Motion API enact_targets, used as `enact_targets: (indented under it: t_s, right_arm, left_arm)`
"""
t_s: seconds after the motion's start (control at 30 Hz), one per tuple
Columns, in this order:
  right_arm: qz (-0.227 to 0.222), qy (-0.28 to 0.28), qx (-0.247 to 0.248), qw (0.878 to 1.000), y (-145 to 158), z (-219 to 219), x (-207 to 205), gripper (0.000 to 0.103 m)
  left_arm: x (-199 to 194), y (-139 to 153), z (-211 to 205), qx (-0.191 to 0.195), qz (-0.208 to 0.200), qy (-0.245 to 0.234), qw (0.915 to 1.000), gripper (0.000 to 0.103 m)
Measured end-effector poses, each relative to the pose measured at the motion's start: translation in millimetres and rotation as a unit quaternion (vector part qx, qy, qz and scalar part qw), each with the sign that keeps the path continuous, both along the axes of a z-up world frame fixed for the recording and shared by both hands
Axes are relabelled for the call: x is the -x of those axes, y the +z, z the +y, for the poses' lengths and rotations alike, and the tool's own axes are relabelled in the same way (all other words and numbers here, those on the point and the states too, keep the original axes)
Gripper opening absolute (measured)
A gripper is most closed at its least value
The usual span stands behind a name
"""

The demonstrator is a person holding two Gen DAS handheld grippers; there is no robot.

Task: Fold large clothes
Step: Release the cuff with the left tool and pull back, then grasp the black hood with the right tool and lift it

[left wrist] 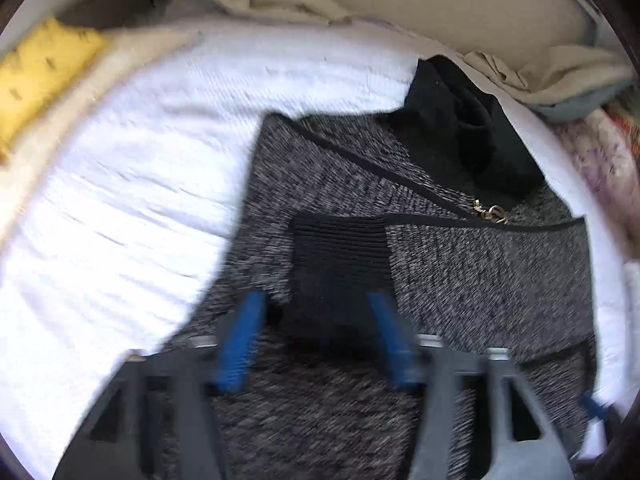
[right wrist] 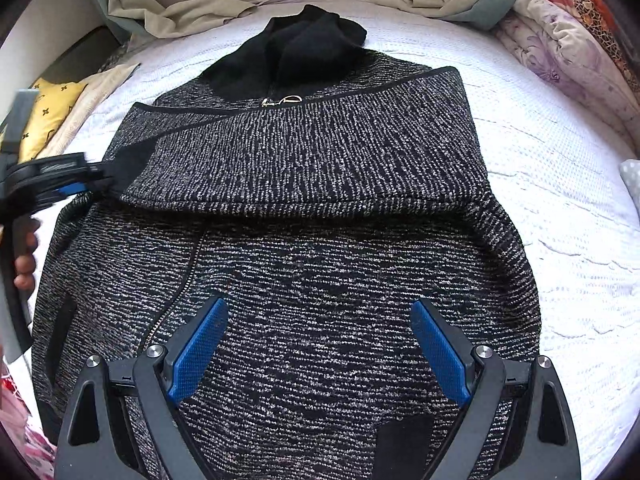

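Since the knit jacket (right wrist: 304,208) is lying thick and floppy mid-frame, both the left gripper (left wrist: 316,312) and right gripper (right wrist: 320,336) are hovering released; I'd be grasping its ribbed black cuff (left wrist: 340,248).

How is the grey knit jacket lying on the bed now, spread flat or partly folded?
Partly folded. On the grey knit jacket both sleeves lie across the chest, one black cuff on top; the body below remains spread.

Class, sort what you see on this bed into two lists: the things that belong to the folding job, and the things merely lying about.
Part of the job:
- grey marled hooded jacket
- its black cuff
- left gripper, open
- right gripper, open

Lying about:
- yellow patterned cushion
- beige sheet
- floral quilt
- white bedcover
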State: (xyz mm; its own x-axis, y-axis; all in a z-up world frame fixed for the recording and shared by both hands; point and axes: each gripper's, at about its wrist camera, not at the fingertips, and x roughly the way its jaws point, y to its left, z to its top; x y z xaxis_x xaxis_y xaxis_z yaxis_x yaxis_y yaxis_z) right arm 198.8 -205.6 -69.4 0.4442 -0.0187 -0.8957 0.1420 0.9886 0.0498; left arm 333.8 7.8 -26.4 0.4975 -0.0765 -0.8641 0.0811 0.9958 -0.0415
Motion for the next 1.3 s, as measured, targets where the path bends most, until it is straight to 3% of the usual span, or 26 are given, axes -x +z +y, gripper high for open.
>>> enact_targets:
  t_s: [0.03, 0.13, 0.3, 0.43, 0.53, 0.77, 0.83, 1.03, 1.3]
  right_arm:
    - [0.0, -0.001, 0.002, 1.0, -0.1, 0.2, 0.1, 0.092]
    - [0.0, 0.0, 0.001, 1.0, -0.5, 1.0, -0.3, 0.092]
    - [0.0, 0.006, 0.007, 1.0, -1.7, 5.7, 3.2, 0.092]
    - [0.0, 0.011, 0.013, 1.0, -5.4, 10.9, 5.6, 0.092]
    - [-0.003, 0.015, 0.021, 1.0, -6.9, 11.8, 8.0, 0.092]
    - [-0.011, 0.014, 0.031, 0.999, -4.4, -3.4, 7.8, 0.092]
    - [-0.022, 0.003, 0.028, 0.999, 3.3, -12.3, 2.1, 0.092]
    - [-0.047, 0.007, 0.028, 0.998, 42.8, -27.1, -65.0, 0.092]
    - [-0.068, 0.055, 0.063, 0.994, 111.4, -26.5, -247.2, 0.087]
  left_arm:
    - [13.8, 9.3, -1.8, -0.02, -0.025, -0.008, 0.9994, 0.087]
    - [47.4, 27.1, -6.2, -0.038, -0.064, -0.035, 0.9966, 0.089]
    - [95.8, 37.9, -11.4, -0.037, -0.095, -0.053, 0.9934, 0.103]
    - [117.4, 32.5, -23.8, -0.036, -0.101, -0.071, 0.9916, 0.103]
    - [121.4, 18.5, -31.2, -0.041, -0.084, -0.08, 0.9923, 0.103]
    - [109.1, -23.2, -31.2, -0.013, 0.013, -0.072, 0.9972, 0.103]
    - [107.0, -27.2, -29.8, -0.013, 0.023, -0.068, 0.9974, 0.103]
    - [98.5, -40.4, -33.6, -0.011, 0.065, -0.071, 0.9953, 0.103]
    - [91.3, -51.5, -35.0, 0.005, 0.093, -0.08, 0.9924, 0.103]
